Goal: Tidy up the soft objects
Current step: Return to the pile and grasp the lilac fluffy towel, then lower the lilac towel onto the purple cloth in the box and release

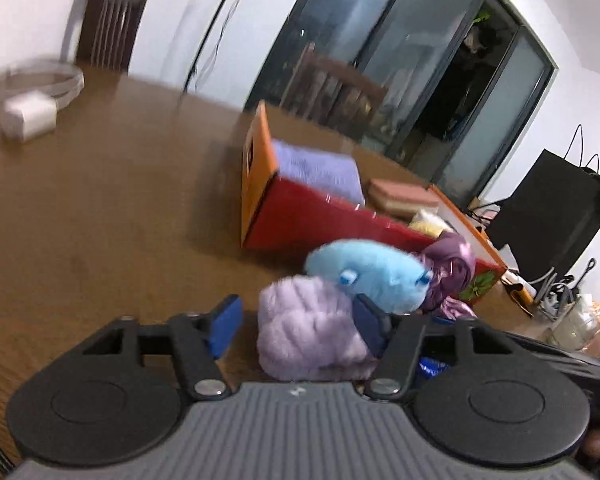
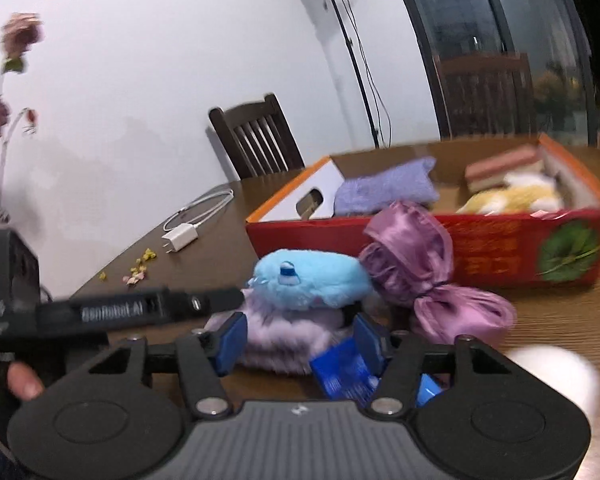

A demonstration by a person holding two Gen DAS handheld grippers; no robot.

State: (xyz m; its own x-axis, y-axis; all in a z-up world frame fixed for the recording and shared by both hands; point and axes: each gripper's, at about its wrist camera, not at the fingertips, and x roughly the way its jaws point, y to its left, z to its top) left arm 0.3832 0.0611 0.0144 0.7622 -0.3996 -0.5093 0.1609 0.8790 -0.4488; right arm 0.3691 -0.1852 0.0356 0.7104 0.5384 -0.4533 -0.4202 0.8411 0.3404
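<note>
A lilac fluffy bundle (image 1: 312,332) (image 2: 284,340) lies on the brown table, with a light blue plush (image 1: 372,276) (image 2: 312,280) on top of it. A purple satin cloth (image 1: 448,272) (image 2: 412,264) sits beside them, against a red and orange box (image 1: 300,216) (image 2: 500,248). My left gripper (image 1: 298,330) straddles the lilac bundle; its left pad stands apart from it, so it is open. My right gripper (image 2: 300,342) also straddles the bundle from the other side, with a small gap at its right pad. The picture is blurred.
The box holds a lilac towel (image 2: 384,192), a pink block (image 2: 504,168) and a yellow-white fluffy piece (image 2: 512,200). A small blue packet (image 2: 340,368) lies under the right gripper. A white charger with cable (image 2: 180,238) and a dark chair (image 2: 256,140) are at the back.
</note>
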